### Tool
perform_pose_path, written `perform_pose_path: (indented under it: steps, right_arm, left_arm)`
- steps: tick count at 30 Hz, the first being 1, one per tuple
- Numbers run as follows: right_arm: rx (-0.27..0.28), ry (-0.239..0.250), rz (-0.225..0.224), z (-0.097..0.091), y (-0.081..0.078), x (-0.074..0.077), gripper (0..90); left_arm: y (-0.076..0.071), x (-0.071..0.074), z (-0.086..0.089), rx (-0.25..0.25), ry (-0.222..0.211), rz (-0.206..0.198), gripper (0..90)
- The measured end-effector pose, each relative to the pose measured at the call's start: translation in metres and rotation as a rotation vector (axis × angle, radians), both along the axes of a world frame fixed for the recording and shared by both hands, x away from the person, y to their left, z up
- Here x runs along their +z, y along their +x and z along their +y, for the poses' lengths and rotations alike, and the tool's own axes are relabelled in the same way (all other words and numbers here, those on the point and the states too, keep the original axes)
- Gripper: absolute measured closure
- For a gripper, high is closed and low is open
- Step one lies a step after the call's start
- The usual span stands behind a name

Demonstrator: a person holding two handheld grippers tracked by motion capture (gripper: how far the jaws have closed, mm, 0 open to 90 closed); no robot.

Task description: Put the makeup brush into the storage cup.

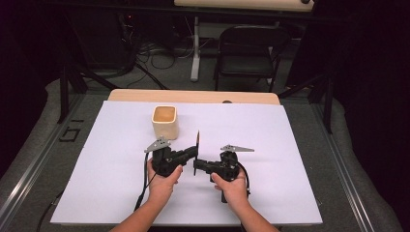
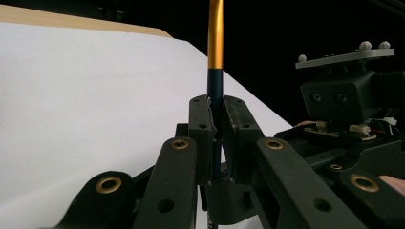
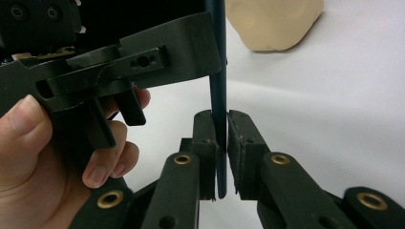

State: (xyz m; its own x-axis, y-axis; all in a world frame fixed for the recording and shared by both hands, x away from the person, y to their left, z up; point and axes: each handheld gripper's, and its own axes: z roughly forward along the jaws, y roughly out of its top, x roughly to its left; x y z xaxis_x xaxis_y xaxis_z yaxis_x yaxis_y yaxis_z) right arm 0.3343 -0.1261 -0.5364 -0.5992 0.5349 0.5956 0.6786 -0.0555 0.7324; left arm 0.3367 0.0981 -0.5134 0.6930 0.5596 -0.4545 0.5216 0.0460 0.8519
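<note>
Pen stands upright just in front of the cup, over the white worktop. Left gripper jaws pinch its dark barrel; right gripper jaws pinch it lower down.

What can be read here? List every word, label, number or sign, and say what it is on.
No text can be read for certain.
Pen: a speck of pale print near its lower end, too small to read.
Floor left of the table: pale marks like two characters, too blurred to read.
Cup: plain, no lettering.
</note>
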Motion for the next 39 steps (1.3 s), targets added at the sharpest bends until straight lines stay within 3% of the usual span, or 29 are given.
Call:
perform_pose_path:
  steps: [13,16,22,27,33,39]
  right_arm:
    - [0.018,-0.003,0.002,0.000,0.000,0.001,84.9]
    - [0.017,-0.021,-0.007,0.000,-0.001,0.001,85.0]
    - [0.020,-0.091,-0.044,0.000,-0.002,0.003,85.1]
    - [0.034,-0.197,-0.120,0.003,-0.005,0.007,85.1]
    - [0.055,-0.300,-0.186,0.007,-0.009,0.010,85.0]
    - [0.061,-0.357,-0.233,0.010,-0.013,0.012,85.0]
  left_arm:
    - [0.001,0.000,0.000,-0.001,0.004,0.000,82.1]
    - [0.002,0.002,0.002,0.000,0.012,0.009,71.3]
    - [0.003,0.005,0.008,0.008,0.026,0.004,61.6]
    - [0.002,0.006,0.011,0.005,0.042,0.000,57.3]
    - [0.001,0.008,0.015,-0.024,0.059,0.005,57.1]
    - [-0.001,0.010,0.019,-0.022,0.072,-0.001,56.9]
